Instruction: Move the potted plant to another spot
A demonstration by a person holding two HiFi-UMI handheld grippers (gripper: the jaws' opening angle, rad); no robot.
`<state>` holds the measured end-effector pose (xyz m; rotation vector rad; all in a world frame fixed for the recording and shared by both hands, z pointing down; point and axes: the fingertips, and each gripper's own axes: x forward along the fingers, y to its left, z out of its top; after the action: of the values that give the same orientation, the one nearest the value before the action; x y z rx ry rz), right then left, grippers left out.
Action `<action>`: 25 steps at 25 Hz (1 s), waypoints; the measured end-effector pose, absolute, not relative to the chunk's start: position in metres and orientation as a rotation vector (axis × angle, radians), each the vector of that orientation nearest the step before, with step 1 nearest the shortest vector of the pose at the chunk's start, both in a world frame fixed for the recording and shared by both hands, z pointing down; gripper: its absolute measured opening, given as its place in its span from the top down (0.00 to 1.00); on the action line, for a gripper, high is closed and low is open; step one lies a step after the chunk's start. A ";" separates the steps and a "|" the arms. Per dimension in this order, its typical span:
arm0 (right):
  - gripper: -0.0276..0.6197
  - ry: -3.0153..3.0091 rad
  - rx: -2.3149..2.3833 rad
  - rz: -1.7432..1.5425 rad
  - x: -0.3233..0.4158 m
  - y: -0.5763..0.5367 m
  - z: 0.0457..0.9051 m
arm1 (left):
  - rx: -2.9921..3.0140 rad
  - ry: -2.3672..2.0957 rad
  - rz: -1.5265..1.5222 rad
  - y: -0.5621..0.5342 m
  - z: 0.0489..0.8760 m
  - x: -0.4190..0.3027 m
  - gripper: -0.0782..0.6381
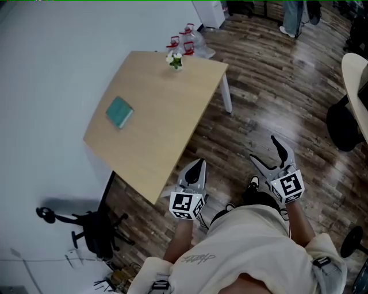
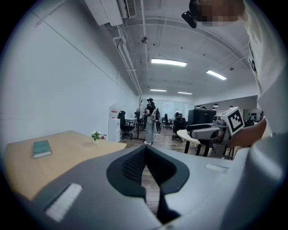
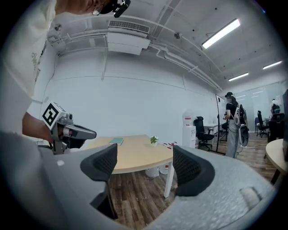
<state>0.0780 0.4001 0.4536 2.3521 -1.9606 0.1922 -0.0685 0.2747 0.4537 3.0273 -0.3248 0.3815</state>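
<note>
A small potted plant [image 1: 175, 60] with white flowers stands near the far corner of a light wooden table [image 1: 161, 115]. A teal book [image 1: 119, 112] lies on the table's left side. Both grippers hover over the floor off the table's near corner, well short of the plant. My left gripper [image 1: 197, 167] is shut with nothing in it. My right gripper [image 1: 262, 148] is open and empty. In the left gripper view the plant [image 2: 95, 136] is far off beyond the shut left gripper [image 2: 145, 150]. In the right gripper view the plant [image 3: 154, 140] shows between the spread jaws of the right gripper [image 3: 144, 166].
Water jugs with red handles [image 1: 187, 40] stand on the floor behind the table's far corner. A black office chair [image 1: 95, 229] is by the wall at lower left. A round white table [image 1: 356, 86] and a dark chair [image 1: 345, 123] are at the right. A person [image 1: 296, 17] stands far off.
</note>
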 end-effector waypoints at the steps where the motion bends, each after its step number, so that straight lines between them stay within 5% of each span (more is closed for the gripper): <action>1: 0.37 -1.972 2.353 0.193 0.089 0.398 0.455 | 3.042 -0.324 0.379 0.275 0.451 -0.056 0.87; 12: 0.37 -2.039 2.284 0.199 0.187 0.385 0.474 | 3.069 -0.362 0.384 0.264 0.444 0.052 0.87; 25: 0.37 -2.062 2.235 0.299 0.222 0.354 0.498 | 3.017 -0.347 0.459 0.229 0.465 0.099 0.87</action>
<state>0.2220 0.3535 0.4981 2.2349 -2.0618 0.2987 0.0988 0.2288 0.4651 3.0167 -0.3470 0.4586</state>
